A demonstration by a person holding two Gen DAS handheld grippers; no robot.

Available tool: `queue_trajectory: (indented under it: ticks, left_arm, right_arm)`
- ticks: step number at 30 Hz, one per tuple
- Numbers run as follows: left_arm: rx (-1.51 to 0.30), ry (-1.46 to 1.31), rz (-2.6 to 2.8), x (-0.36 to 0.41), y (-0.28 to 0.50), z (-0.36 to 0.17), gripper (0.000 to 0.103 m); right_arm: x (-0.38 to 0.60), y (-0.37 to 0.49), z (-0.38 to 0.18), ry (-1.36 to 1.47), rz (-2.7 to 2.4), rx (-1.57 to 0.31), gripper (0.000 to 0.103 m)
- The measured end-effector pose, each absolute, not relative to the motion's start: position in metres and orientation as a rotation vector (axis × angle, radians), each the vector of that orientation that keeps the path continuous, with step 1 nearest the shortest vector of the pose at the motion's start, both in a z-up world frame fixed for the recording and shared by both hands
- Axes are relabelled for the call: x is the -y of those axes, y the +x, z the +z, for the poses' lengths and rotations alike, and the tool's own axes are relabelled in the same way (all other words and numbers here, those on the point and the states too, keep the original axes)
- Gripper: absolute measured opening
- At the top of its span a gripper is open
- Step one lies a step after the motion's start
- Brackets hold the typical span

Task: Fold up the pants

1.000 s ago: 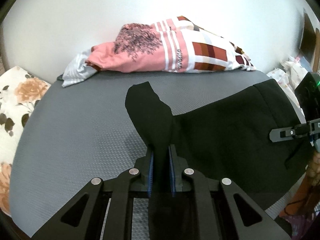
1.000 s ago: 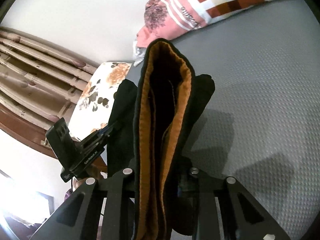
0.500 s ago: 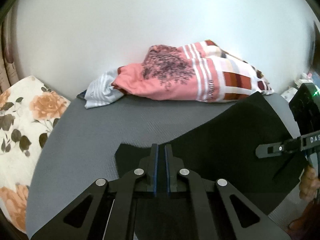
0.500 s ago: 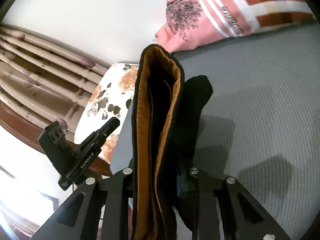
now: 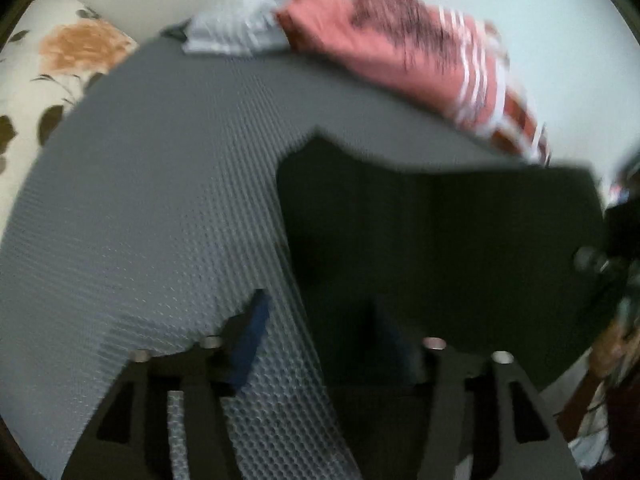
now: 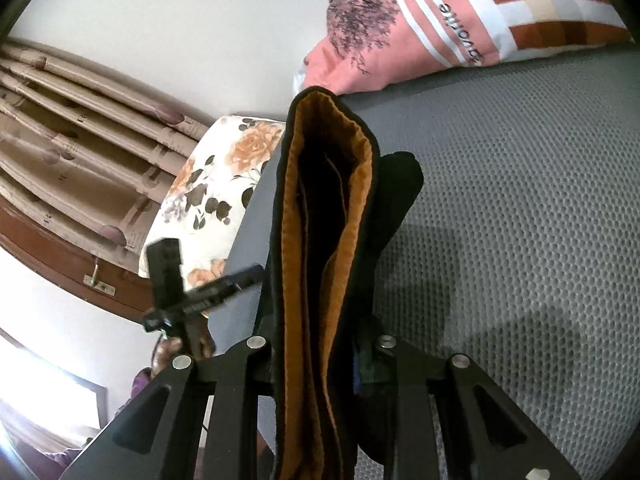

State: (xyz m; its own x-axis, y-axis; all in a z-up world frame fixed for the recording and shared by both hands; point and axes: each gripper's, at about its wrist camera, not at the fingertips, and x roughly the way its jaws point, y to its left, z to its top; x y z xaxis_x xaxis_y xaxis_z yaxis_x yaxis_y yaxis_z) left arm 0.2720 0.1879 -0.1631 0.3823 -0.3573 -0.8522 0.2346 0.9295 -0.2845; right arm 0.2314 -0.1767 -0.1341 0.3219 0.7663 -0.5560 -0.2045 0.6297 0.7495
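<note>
Grey textured mat (image 5: 152,208) carries the black pants (image 5: 440,240), whose near edge lies between the just-opened left gripper (image 5: 320,340), while the right gripper (image 6: 320,364) clamps the orange-lined waistband (image 6: 320,220).

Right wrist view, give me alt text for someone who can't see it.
The right tool is shut on a bunched fold of black pants with an orange lining, held above a grey textured mat. Behind lie a pink striped pillow and a floral cushion.
</note>
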Motion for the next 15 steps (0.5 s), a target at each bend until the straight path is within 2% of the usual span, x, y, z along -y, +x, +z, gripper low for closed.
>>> queue_trajectory:
  ticks: [5,7,8,9,10,15]
  left_arm:
    - [-1.105,-0.232,-0.577,-0.171,0.269,-0.173,0.067]
    - [-1.080,-0.275,-0.588,-0.172,0.271,-0.178,0.066]
    - [-1.077,-0.310,-0.596,-0.174,0.273,-0.181,0.061]
    - [-1.074,-0.317,-0.586,-0.176,0.273,-0.181,0.036]
    - [-1.073,-0.323,-0.567,-0.178,0.273,-0.183,0.021]
    - [-1.014,-0.274,-0.552,-0.168,0.262,-0.171,0.014]
  right_arm:
    - [0.188,0.228,-0.145,0.660,0.680,-1.078,0.020]
    - [0.191,0.227,-0.150,0.682,0.672,-1.085,0.020]
    - [0.194,0.227,-0.152,0.702,0.671,-1.085,0.020]
    - [0.197,0.227,-0.154,0.722,0.672,-1.085,0.020]
    - [0.199,0.226,-0.156,0.736,0.672,-1.084,0.020]
    - [0.203,0.222,-0.159,0.784,0.683,-1.068,0.020]
